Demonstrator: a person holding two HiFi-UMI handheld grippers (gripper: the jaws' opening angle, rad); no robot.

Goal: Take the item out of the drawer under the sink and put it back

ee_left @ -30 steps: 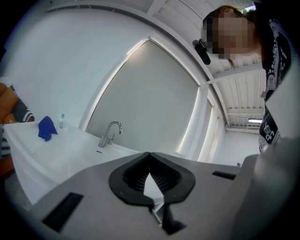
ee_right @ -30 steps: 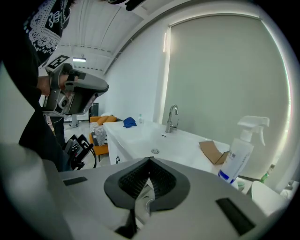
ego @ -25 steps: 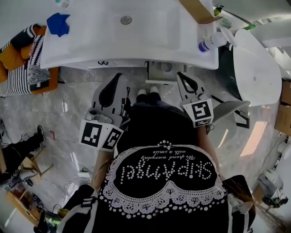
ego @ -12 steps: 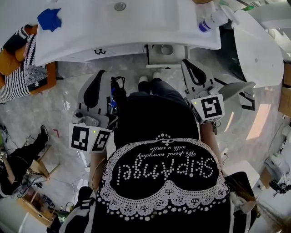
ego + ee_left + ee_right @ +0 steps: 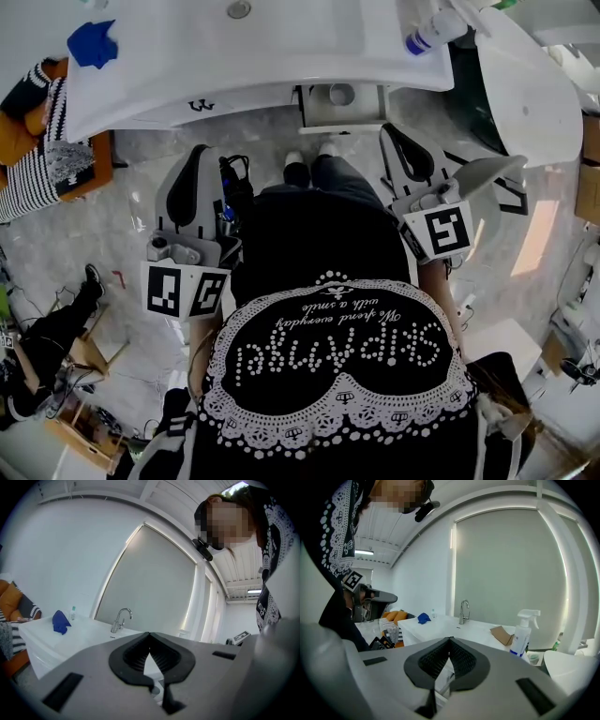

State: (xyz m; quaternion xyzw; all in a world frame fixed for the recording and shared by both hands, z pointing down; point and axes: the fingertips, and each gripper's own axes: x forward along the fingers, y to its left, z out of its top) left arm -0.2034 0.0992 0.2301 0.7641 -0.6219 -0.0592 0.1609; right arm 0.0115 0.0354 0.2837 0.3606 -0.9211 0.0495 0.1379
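Note:
Under the white sink's [image 5: 234,56] front edge a small white drawer [image 5: 339,103] stands out, with a round thing in it that I cannot identify. Both grippers hang in front of the vanity, apart from it, pointing toward it. My left gripper [image 5: 200,155] is shut, its black pads [image 5: 136,654] meeting at the tip with nothing between them. On the other side of the person's dark clothes my right gripper [image 5: 391,133] is also shut and empty. In the gripper views the left gripper [image 5: 149,634] and right gripper [image 5: 450,639] each face the sink top and faucet [image 5: 464,611].
A blue cloth [image 5: 92,44] lies on the sink top's left end; a spray bottle [image 5: 433,33] and a piece of cardboard [image 5: 502,634] are at its right end. A white toilet [image 5: 525,94] stands to the right. A striped cushion on an orange seat [image 5: 47,141] is at the left.
The sink has slid toward the top of the head view as the person drew back. Both grippers came away from the vanity and spread slightly apart; both stayed shut.

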